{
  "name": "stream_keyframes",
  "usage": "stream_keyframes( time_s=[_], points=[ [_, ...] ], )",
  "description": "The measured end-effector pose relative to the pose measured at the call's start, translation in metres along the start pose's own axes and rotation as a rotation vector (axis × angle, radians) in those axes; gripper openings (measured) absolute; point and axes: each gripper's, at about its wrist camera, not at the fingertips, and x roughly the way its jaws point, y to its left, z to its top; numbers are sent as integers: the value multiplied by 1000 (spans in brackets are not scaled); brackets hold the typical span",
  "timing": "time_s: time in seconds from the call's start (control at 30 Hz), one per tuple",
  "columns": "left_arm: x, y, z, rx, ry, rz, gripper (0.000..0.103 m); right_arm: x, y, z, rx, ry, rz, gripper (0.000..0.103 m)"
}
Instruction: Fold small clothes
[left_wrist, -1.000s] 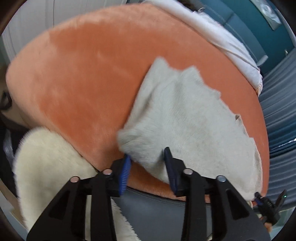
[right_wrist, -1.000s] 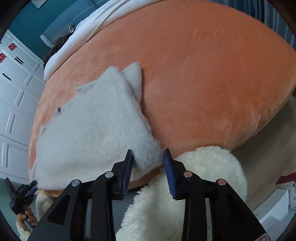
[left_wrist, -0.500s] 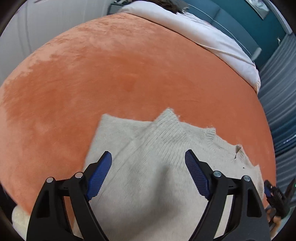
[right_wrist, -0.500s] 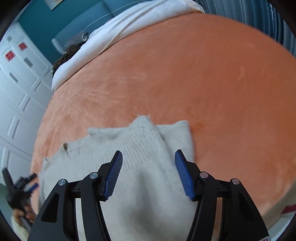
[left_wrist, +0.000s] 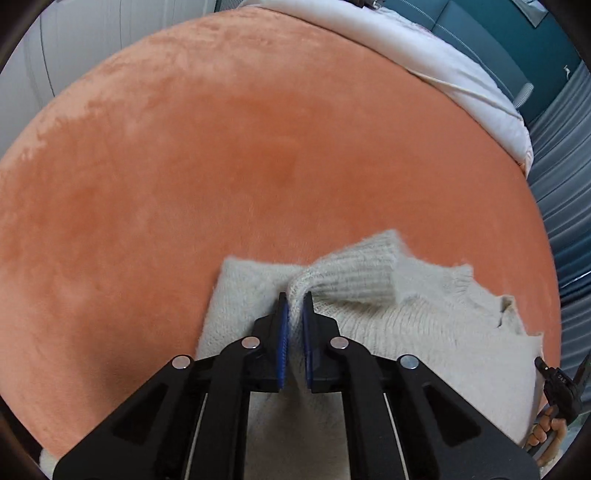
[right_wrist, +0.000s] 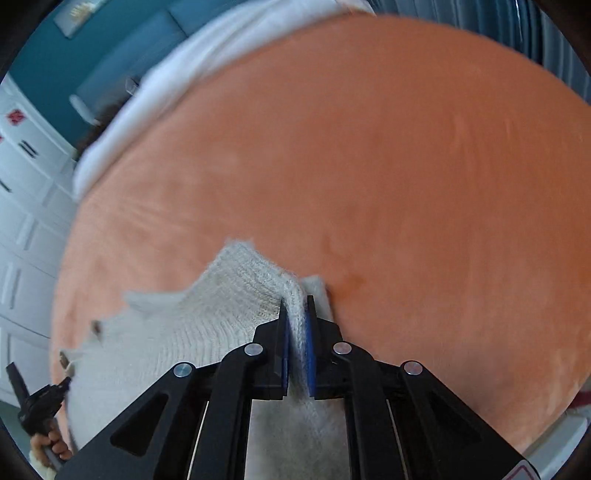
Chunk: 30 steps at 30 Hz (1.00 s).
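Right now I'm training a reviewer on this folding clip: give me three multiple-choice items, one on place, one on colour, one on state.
1. Where does the sweater lie?
A. on the orange blanket
B. on a wooden floor
C. in a basket

2. What colour are the tool pads?
A. red
B. blue
C. green

3. How is the left tool?
A. wide open over bare blanket
B. holding a hanger
C. pinching a fold of knit

Key: 1 A, orange plush surrounds the knit; 2 B, blue strips line both fingers; 3 C, fabric bunches between the pads.
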Motion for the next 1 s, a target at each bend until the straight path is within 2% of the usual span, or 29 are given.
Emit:
stream_keyframes(
  time_s=[0.07,0.1,0.13,0.17,0.27,0.33,0.37,0.4,0.47,0.53,0.6,0.63,0.7,0.73,0.8,0.9,0.97,1.0],
  points=[
    [-2,-6,-3,25,-23,22,6,-9,8,-1,-29,-58,13,7],
    [2,-9,-4,45,-23,42,7,-4,9,-2,-49,-55,-15,7],
    [5,-12,-4,66,-21,59,8,10,9,-4,-64,-11,-53,7],
    [8,-16,-5,87,-21,80,9,15,9,-4,-72,5,-57,7],
    [-3,-27,-5,144,-27,100,15,-4,24,1,-76,-2,-58,18],
    [-26,-35,-7,175,-70,102,25,-30,37,-5,-87,-67,-95,20],
    [-40,-37,-12,179,-97,124,28,-51,48,-14,-118,-127,-131,23],
    [-54,-40,-18,175,-125,130,34,-65,56,-24,-142,-167,-127,23],
    [-85,-51,-39,159,-177,74,39,-78,84,-52,-210,-169,-33,23],
    [-100,-71,-68,171,-191,7,44,-74,118,-84,-288,-102,81,19],
    [-89,-90,-95,196,-115,-47,44,-59,155,-126,-364,20,225,12],
    [-79,-97,-104,205,-69,-66,44,-51,173,-147,-408,65,263,12],
    [-61,-105,-126,205,13,-58,44,-38,194,-180,-487,119,276,11],
    [-57,-106,-136,223,12,-31,44,-34,198,-188,-506,138,275,11],
    [-59,-104,-146,257,1,-4,46,-33,193,-192,-526,122,246,4],
    [-67,-90,-151,246,3,19,46,-39,151,-168,-427,84,169,2],
    [-69,-78,-153,228,7,32,45,-44,103,-141,-321,51,71,1],
    [-70,-73,-155,220,7,26,45,-48,75,-133,-274,27,-12,3]
  ],
)
